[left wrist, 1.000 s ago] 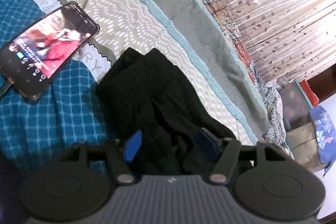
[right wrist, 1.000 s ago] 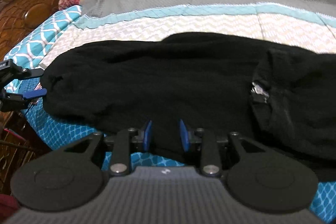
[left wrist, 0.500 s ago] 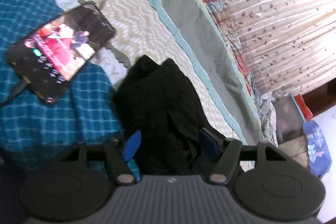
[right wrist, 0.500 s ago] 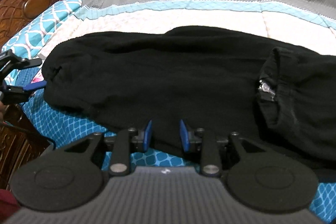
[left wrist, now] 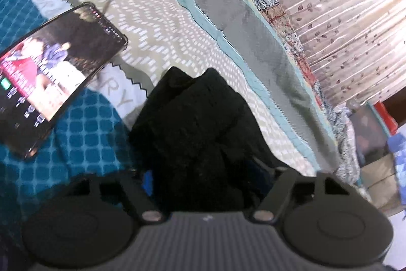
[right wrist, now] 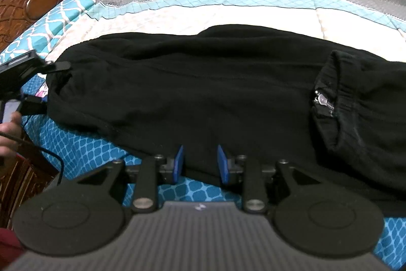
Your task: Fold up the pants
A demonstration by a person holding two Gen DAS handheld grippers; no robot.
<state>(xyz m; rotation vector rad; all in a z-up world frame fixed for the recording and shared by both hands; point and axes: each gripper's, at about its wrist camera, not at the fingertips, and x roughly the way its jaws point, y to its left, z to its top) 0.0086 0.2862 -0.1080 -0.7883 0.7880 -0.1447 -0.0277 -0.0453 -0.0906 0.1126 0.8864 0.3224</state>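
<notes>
Garment: black soft-fabric pants lie lengthwise across the bed, on a teal quilt with a lattice print; waistband with metal zipper doubled over toward the right of the right wrist view.
Left gripper: at the leg-end of the pants, fabric bunched between its blue pads; jaws have just been closing on that cloth. Pads mostly buried in black fabric, so a firm pinch can't be confirmed. Also visible at the left edge of the right wrist view, at that same end.
Right gripper: at the near long edge of the pants, blue pads roughly a third apart; edge of the cloth runs between them, pads look clear of it, nothing held.
Why placed so: judged, each gripper takes one point on the near edge so the cloth can be lifted and carried over evenly.
Bystander item: lit black smartphone lies on the quilt beside the leg-end, apart from the pants.
Risk: judged, left bunch may slip if grabbed too thin.
</notes>
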